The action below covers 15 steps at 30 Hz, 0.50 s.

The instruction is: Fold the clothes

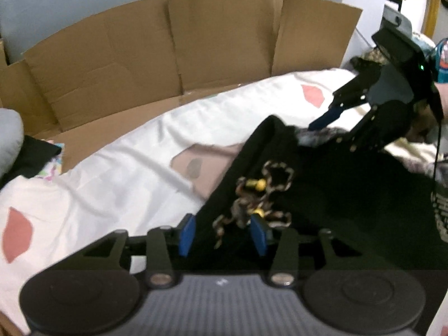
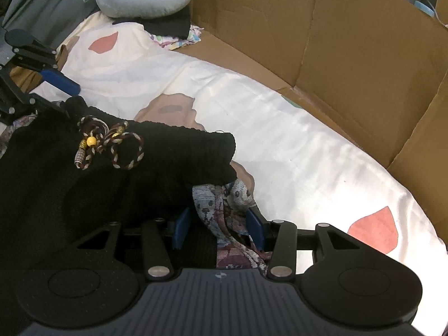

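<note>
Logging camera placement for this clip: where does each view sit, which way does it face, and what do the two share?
Left wrist: on the left gripper, looking down over the black knit garment toward the cardboard wall; right gripper and a bit of forearm at right.
Right wrist: on the right gripper, over patterned fabric; left gripper at left.
Shared: garment, braided cord, bedsheet, cardboard.

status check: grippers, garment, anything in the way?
Left gripper open over black garment. Right gripper part open, patterned fabric between pads, grip unclear. Braided cord atop garment.
</note>
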{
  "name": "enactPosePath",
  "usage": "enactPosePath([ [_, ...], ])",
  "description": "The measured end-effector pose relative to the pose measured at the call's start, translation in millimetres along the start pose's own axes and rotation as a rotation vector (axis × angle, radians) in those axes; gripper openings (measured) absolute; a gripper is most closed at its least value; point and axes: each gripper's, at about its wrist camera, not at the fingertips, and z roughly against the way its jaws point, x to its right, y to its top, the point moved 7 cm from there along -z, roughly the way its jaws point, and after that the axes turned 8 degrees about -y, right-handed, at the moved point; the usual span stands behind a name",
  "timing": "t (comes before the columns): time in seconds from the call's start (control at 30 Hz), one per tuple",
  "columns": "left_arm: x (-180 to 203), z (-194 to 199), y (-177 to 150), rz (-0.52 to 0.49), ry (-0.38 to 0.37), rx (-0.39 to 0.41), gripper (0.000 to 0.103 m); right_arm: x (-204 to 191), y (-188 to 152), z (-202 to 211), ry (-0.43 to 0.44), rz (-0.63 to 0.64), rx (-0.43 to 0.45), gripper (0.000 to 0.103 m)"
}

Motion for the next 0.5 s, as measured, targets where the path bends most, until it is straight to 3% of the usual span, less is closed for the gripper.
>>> enactPosePath([
  [0.13, 5.8, -17.3, 7.4, 0.010, -0.021, 0.004, 0.049, 0.4, -0.1, 0.4, 0.004, -0.003, -0.001, 0.051],
  [0.2, 9.0, -26.1, 11.1, 0.006, -0.025, 0.001, 0.054, 0.5, 0.1, 0.2, 0.006, -0.007, -0.001, 0.051],
  [0.23, 10.2, -32.0, 11.9, 0.005, -0.026, -0.011, 0.059, 0.5, 0.0, 0.3, 0.006, -0.009, 0.000, 0.051],
  [0.3, 10.6, -44.6, 9.4, 0.018, -0.032, -0.048, 0.059, 0.4, 0.0, 0.6, 0.006, -0.009, 0.001, 0.051],
  [0.4, 12.7, -57.5, 3.3, 0.026, -0.053, -0.077, 0.053, 1.4, 0.4, 2.4, 0.006, -0.019, 0.008, 0.051],
  [0.5, 15.8, -60.7, 1.8, -0.017, -0.021, -0.078, 0.036, 3.5, 0.8, 5.3, 0.010, -0.036, 0.020, 0.051],
])
